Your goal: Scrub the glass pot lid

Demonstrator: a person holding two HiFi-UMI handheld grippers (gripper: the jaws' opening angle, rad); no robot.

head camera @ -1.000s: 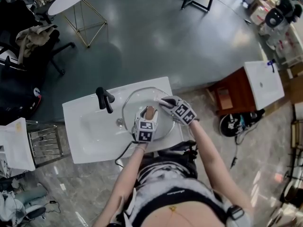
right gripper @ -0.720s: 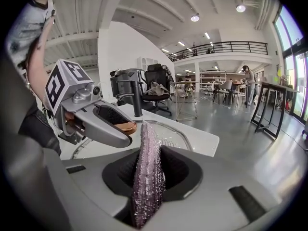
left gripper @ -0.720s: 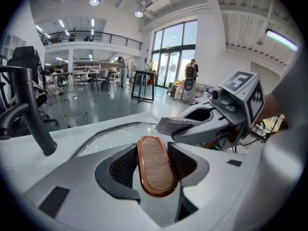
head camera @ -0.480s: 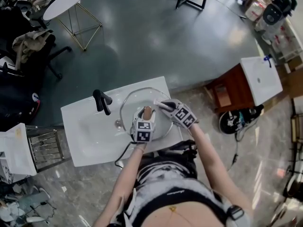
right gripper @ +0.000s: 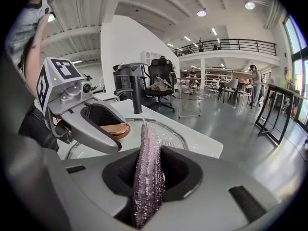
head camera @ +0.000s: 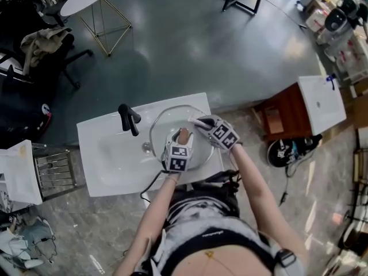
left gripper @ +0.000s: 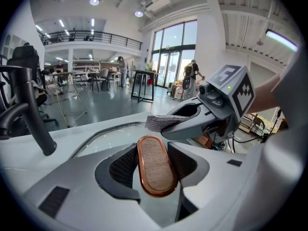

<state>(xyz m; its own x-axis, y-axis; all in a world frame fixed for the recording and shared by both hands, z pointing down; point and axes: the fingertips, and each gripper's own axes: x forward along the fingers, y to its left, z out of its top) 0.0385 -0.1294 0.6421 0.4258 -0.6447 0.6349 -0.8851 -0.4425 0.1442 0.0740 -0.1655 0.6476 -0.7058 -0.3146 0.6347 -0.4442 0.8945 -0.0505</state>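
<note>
The glass pot lid (head camera: 172, 125) lies tilted in the white sink (head camera: 109, 154), its metal rim (left gripper: 108, 133) curving ahead of my left jaws. My left gripper (head camera: 179, 147) is shut on the lid's knob (left gripper: 155, 166), an oval of wood with a copper edge, which stands between the two black pads. My right gripper (head camera: 208, 126) is shut on a sparkly purple-grey scouring cloth (right gripper: 147, 177). The cloth's free end (left gripper: 163, 122) reaches over the glass (right gripper: 166, 131) just right of the knob (right gripper: 114, 129). Whether the cloth touches the glass I cannot tell.
A black faucet (head camera: 129, 119) rises at the sink's back left, close to the lid's rim. A wooden cabinet (head camera: 280, 119) and a second white basin (head camera: 322, 102) stand to the right. A metal rack (head camera: 54, 174) sits left of the sink.
</note>
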